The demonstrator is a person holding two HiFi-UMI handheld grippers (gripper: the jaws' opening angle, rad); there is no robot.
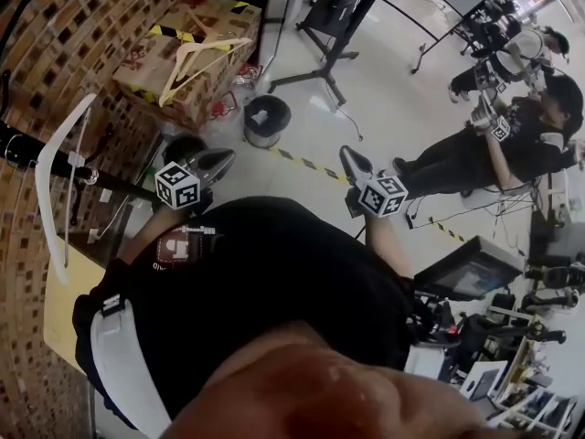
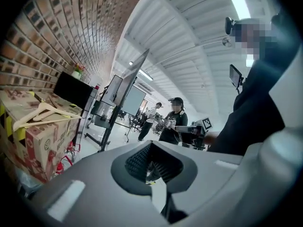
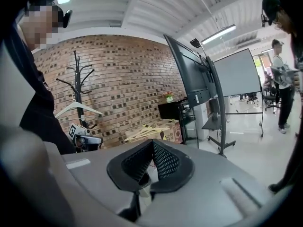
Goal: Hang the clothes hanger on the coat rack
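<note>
Nearest the camera, in the middle of the head view, the person holds both grippers out over the floor. The left gripper (image 1: pixel 224 158) has its fingers pressed together with nothing between them. Its own view shows the ribbed pads meeting on empty air. The right gripper (image 1: pixel 347 156) is the same, with fingers closed and holding nothing.

At the left edge of the head view, a white hanger (image 1: pixel 50 176) hangs on a dark arm of the coat rack (image 1: pixel 18 146), in front of the brick wall (image 1: pixel 91 26). The right gripper view also shows it, at the left of the frame, partway up the pole.

Farther off, at the upper left, a cardboard box (image 1: pixel 146 76) stands by the wall. Pale wooden hangers (image 1: pixel 196 58) lie loose on top of it, crossing one another. A dark bin (image 1: pixel 265 120) sits on the floor just beside the box. Beyond that are a black stand (image 1: pixel 338 26) and, at the upper right, other people.

With one hanger up and both grippers empty, the step in hand looks like fetching another hanger from the box. The fingers would need to open before they reach the pile. The topmost hanger is the one to take, gripped on a shoulder near the neck so the hook stays free. Because the hangers overlap, a straight lift should avoid dragging a second one along, and the other gripper could steady the pile.
</note>
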